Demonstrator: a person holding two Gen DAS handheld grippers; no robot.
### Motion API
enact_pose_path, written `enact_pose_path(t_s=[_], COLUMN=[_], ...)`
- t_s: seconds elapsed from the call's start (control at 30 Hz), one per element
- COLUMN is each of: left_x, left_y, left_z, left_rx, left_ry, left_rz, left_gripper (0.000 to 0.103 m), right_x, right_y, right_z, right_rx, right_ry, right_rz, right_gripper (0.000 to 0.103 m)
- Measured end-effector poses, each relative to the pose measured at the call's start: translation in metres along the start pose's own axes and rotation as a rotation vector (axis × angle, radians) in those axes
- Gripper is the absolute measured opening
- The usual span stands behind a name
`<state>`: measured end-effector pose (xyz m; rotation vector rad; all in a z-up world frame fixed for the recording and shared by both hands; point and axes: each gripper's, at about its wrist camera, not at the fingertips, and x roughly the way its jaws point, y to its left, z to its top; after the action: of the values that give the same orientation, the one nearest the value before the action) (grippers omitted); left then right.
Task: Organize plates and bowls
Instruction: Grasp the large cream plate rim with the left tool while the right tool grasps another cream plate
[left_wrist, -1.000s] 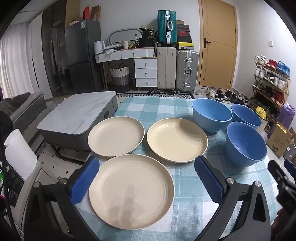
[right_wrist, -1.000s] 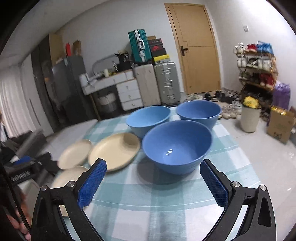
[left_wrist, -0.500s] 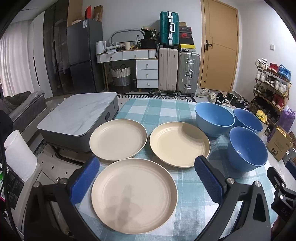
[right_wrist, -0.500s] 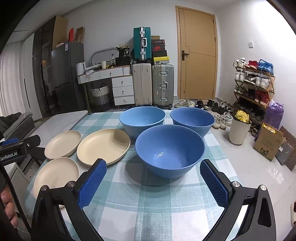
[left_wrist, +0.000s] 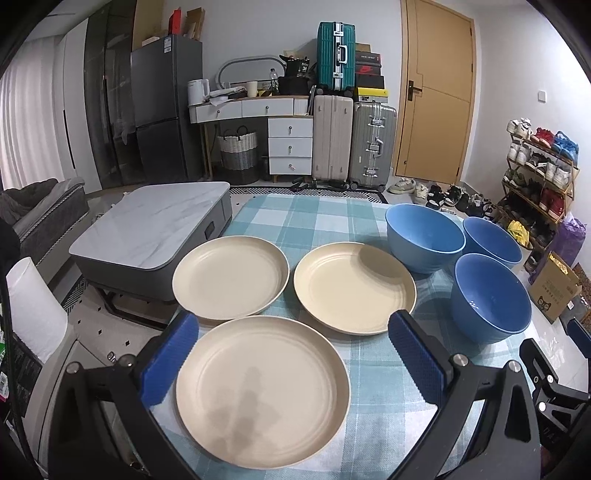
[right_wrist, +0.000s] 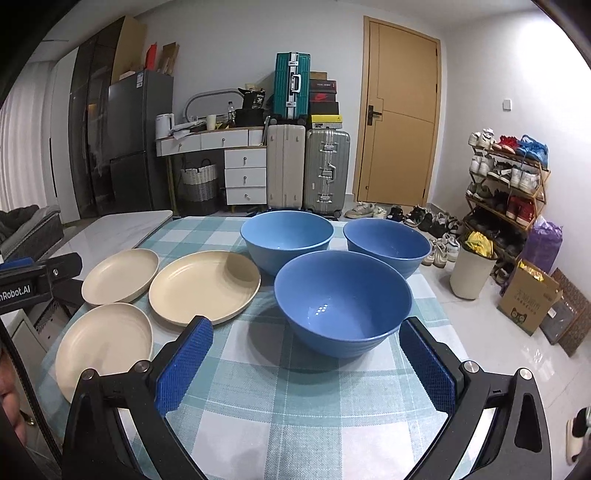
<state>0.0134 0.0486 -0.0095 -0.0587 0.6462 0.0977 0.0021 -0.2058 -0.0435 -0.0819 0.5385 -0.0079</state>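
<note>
Both grippers, left (left_wrist: 291, 356) and right (right_wrist: 304, 363), are spread wide and empty. Three cream plates (left_wrist: 262, 391) occupy the table's (right_wrist: 295, 424) left side; three blue bowls (right_wrist: 341, 301) occupy its right.

The right tongs (right_wrist: 304, 363) swung from a tilted, blurred view to a level one facing the nearest blue bowl (right_wrist: 341, 302). The left tongs (left_wrist: 291, 365) pulled back slightly from the near plate (left_wrist: 262, 391). Both stayed spread wide.
</note>
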Motion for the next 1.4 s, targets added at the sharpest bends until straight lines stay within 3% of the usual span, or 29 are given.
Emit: enact_pose_path(t_s=[0.3,0.5,0.67,0.83,0.93,1.13,1.23,1.4], left_x=[0.012,0.036,0.070,0.108,0.131,0.179,0.197,0.221], left_y=[0.036,0.077,0.109,0.138,0.157,0.189,0.195,0.196], left_z=[0.019,0.032,0.040,0.042,0.042,0.037,0.037,0.036], left_rx=[-0.016,-0.048,-0.065,-0.085,-0.125,-0.245,-0.272,-0.223], left_ry=[0.002,0.024,0.075,0.130,0.168,0.290,0.339,0.371], left_rz=[0.058,0.131,0.157,0.189,0.188,0.121,0.093,0.110], left_gripper=[0.103,0.103,0.103,0.103,0.103,0.103,0.102,0.101], right_x=[0.006,0.034,0.054,0.090,0.113,0.179,0.216,0.269], right_y=[0.043,0.084,0.126,0.173,0.201,0.247,0.269,0.293], right_z=[0.032,0.073,0.102,0.129,0.138,0.146,0.143,0.137], right_rx=[-0.098,-0.172,-0.276,-0.328,-0.369,-0.398,-0.458,-0.497], right_ry=[-0.015,0.020,0.009,0.061,0.070,0.223,0.267,0.372], right_rz=[0.120,0.267,0.324,0.444,0.456,0.572,0.533,0.534], right_gripper=[0.103,0.103,0.103,0.103,0.103,0.103,0.103,0.103])
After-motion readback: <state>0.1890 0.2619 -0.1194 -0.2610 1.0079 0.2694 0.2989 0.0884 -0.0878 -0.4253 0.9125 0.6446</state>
